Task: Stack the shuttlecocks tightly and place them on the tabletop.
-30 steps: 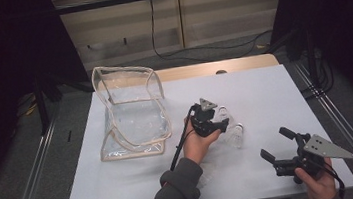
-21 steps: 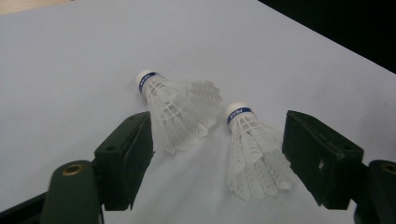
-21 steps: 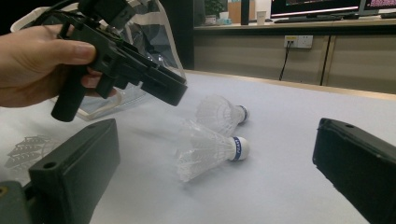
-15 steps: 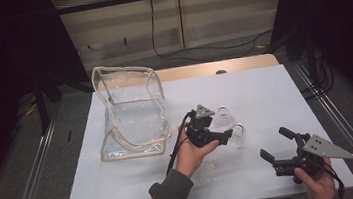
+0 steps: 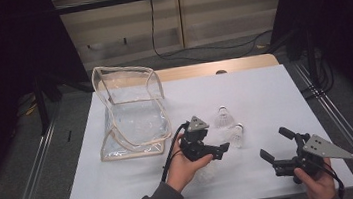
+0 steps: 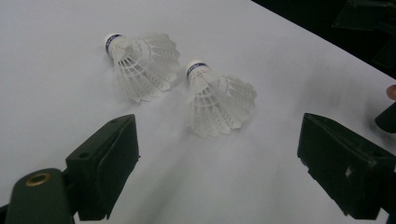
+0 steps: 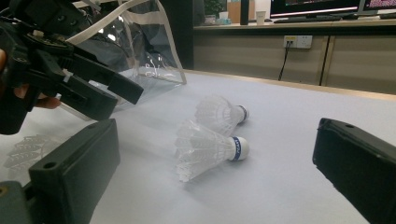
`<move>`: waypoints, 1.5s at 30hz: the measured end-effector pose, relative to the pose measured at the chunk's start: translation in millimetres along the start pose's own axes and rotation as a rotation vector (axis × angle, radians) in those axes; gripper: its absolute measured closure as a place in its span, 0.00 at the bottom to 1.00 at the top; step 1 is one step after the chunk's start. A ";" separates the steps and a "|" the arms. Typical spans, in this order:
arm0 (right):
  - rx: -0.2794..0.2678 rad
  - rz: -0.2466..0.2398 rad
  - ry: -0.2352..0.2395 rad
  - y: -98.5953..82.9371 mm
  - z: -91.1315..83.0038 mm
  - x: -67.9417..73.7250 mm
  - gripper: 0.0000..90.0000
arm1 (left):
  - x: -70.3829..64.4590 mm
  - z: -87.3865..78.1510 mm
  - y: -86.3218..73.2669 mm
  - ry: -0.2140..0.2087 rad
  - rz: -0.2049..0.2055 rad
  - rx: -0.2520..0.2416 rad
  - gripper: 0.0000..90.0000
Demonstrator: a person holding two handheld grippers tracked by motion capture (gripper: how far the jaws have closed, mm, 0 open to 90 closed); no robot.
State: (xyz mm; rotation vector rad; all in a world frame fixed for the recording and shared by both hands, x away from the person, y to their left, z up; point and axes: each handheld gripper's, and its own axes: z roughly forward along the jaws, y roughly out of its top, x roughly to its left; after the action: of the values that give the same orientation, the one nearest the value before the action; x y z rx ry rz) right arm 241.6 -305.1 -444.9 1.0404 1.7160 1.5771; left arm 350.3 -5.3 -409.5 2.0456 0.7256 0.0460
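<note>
The nearer shuttlecock (image 6: 217, 98) is seen lying just ahead of the spread left tongs (image 6: 233, 163), cork pointing away; the right tongs (image 5: 276, 144) are held spread farther off.

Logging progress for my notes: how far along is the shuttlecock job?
Done: nothing that shows for certain; whether the open clear bag holds anything cannot be told.
In hand: the left gripper hangs open over the table, aimed at two shuttlecocks lying side by side. The right gripper is open and empty.
Left: a third shuttlecock lies by the left hand; none is gripped.
</note>
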 end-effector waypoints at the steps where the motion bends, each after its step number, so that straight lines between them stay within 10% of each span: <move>1: -0.001 0.000 0.001 0.0 0.2 0.1 0.00 | -0.3 -1.3 -1.2 -0.007 -0.004 0.000 0.14; 45: 0.007 0.000 0.003 -0.7 1.8 1.8 0.00 | -1.3 -40.9 -41.0 -0.055 0.060 0.084 0.24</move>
State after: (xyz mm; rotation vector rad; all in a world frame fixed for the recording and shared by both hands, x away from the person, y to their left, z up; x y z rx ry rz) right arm 242.0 -302.6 -445.6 1.0422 1.7250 1.5747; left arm 317.2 41.4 -418.4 2.1405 0.6417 -0.0063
